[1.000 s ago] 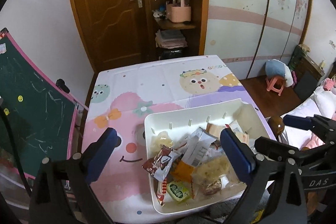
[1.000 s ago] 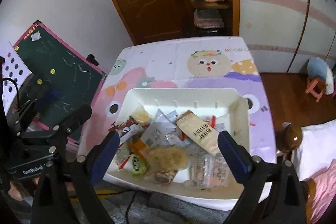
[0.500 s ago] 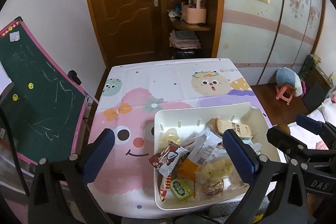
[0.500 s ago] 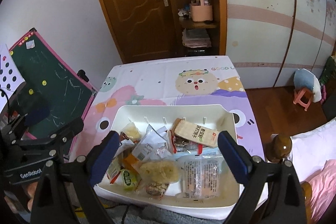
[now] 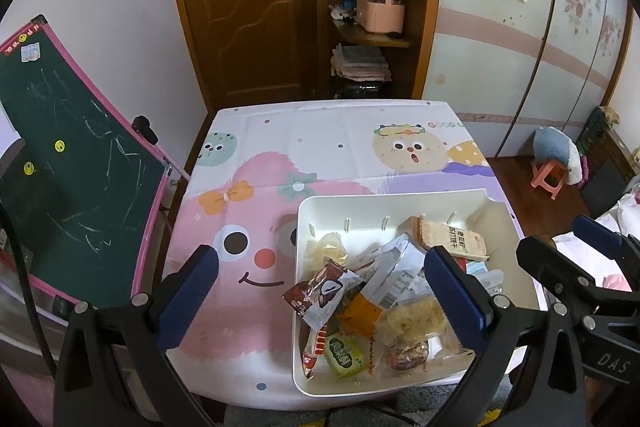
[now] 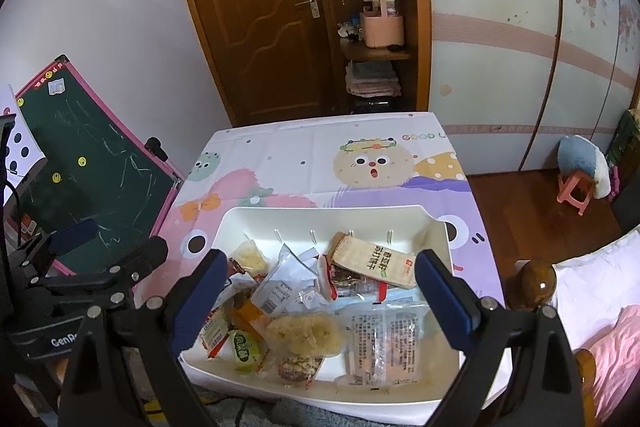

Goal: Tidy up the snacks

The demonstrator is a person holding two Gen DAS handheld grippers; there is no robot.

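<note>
A white bin (image 5: 384, 201) (image 6: 320, 217) sits near the front edge of a table with a cartoon cloth (image 5: 320, 143) (image 6: 316, 151). Several snack packets fill it: a tan cracker pack (image 5: 448, 233) (image 6: 376, 259), a brown packet (image 5: 320, 293), a green packet (image 5: 344, 355) (image 6: 245, 345), and a clear wrapped pack (image 6: 384, 343). My left gripper (image 5: 320, 301) is open, held above the bin's left side. My right gripper (image 6: 322, 301) is open above the bin's middle, nothing between its fingers. The right gripper (image 5: 588, 267) shows at the right of the left wrist view; the left gripper (image 6: 88, 267) shows at the left of the right wrist view.
A green chalkboard with a pink frame (image 5: 68, 163) (image 6: 92, 163) leans left of the table. Behind the table are a brown door (image 5: 248, 7) and corner shelves (image 5: 372, 39). A bed (image 6: 600, 291), its wooden post (image 6: 536, 283) and a pink stool (image 5: 550, 179) lie to the right.
Both grippers have drawn back and tilted up, so more of the table, door and shelves shows. The tan cracker pack now lies flatter in the bin. Both stay open.
</note>
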